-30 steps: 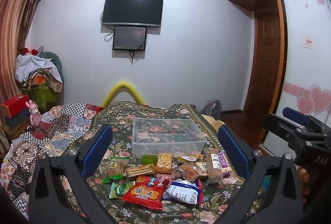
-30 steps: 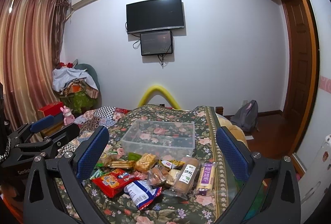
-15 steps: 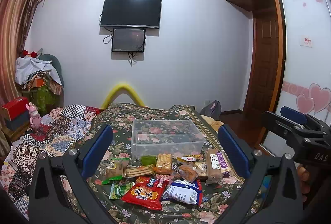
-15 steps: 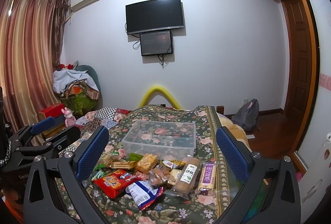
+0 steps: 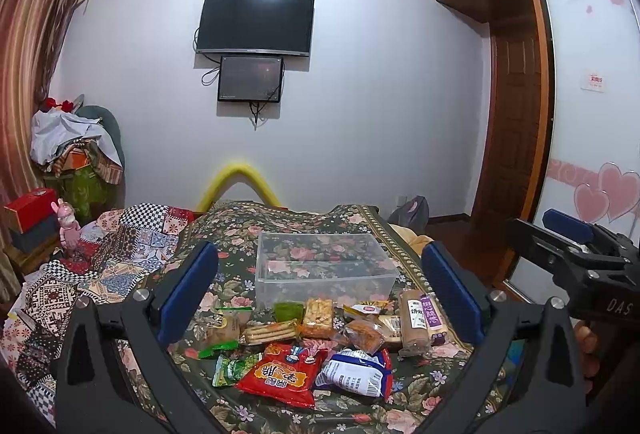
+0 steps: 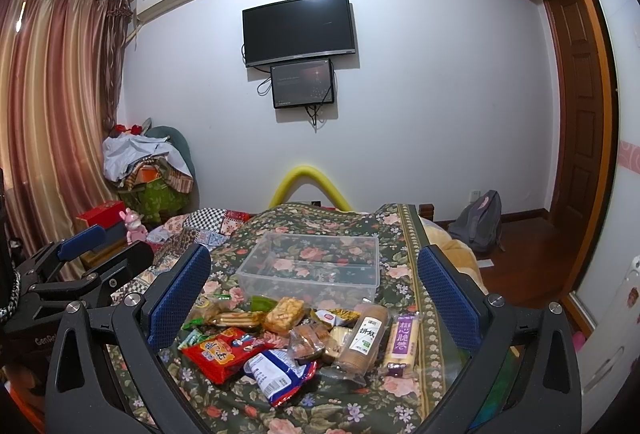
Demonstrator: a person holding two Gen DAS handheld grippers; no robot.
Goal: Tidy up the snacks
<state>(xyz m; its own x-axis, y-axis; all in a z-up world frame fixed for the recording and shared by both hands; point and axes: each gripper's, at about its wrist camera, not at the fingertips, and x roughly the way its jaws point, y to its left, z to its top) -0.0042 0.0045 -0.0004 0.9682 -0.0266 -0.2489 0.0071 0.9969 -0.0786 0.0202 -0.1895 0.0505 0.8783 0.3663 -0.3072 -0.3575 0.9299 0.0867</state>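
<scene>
Floral bed (image 5: pixel 320 226): snack pile before clear bin (image 5: pixel 324 266), prob. empty. Left gripper (image 5: pixel 320 298) & right gripper (image 6: pixel 316 298) jaws wide, holding nothing. Take red packet (image 5: pixel 286 374) first, pinch flat edge.

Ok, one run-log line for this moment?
phase: pre-grasp | left claw: open | right claw: open | clear bin: empty | snacks: on bedspread

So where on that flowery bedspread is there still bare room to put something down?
Inside the clear plastic box, which looks empty, on the floral bedspread beyond it, and on the strip left of it. It is crowded just in front, from the red snack bag across to the purple-labelled biscuit pack.
</scene>
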